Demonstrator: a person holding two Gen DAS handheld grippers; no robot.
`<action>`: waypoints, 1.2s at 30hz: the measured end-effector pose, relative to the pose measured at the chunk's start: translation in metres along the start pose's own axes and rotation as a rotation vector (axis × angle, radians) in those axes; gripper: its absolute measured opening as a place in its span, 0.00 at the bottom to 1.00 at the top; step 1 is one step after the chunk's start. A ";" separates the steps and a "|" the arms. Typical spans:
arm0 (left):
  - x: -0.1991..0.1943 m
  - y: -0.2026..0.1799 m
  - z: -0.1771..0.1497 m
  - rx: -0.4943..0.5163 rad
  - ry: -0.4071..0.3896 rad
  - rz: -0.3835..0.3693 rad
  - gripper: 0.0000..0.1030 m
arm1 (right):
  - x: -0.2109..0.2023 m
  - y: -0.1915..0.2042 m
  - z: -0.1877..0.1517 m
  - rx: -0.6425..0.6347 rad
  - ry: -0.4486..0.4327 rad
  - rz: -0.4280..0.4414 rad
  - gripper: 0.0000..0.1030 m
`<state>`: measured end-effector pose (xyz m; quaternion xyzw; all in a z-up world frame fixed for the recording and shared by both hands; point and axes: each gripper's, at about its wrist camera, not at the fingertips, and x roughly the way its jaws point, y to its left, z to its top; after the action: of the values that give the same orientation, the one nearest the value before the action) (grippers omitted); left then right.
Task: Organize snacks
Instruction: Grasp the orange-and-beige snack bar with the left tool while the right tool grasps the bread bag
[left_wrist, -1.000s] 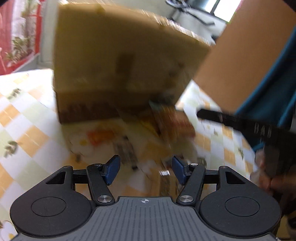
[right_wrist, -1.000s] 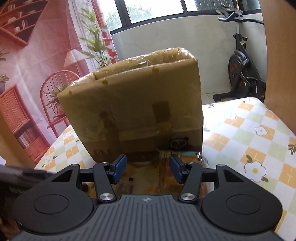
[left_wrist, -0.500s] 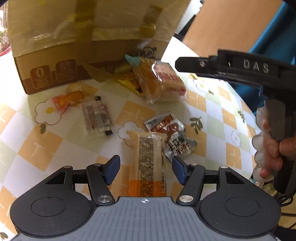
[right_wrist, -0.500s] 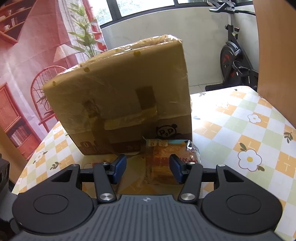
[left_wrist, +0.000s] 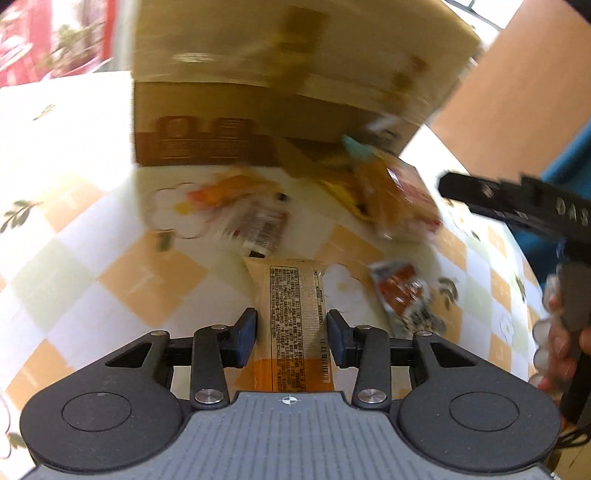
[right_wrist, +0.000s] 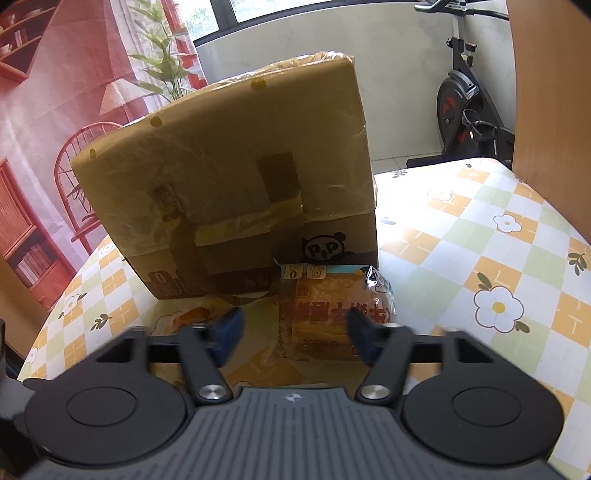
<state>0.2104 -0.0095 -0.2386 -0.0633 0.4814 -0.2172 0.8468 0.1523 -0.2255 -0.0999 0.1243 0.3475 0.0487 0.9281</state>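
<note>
Snacks are lying on the checkered surface; the left claw is closing around a long packet, while the right claw is opening near a bread bag.

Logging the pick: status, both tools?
Left tool closing around long orange snack bar. Right tool opening before wrapped golden bread. Taped cardboard box close behind.

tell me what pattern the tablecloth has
Orange, pale green and white checks with white flowers, clearest from the right wrist view.
</note>
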 end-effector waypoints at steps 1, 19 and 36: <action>-0.002 0.006 0.001 -0.024 -0.008 0.007 0.41 | 0.001 0.000 0.000 0.001 -0.002 -0.005 0.79; -0.007 0.036 0.006 -0.116 -0.066 0.062 0.46 | 0.064 -0.029 0.006 0.049 0.043 -0.069 0.87; -0.007 0.031 0.005 -0.097 -0.073 0.073 0.46 | 0.064 -0.034 -0.027 -0.012 -0.083 -0.038 0.81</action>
<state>0.2206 0.0212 -0.2402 -0.0943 0.4623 -0.1601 0.8670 0.1831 -0.2412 -0.1694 0.1142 0.3109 0.0277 0.9432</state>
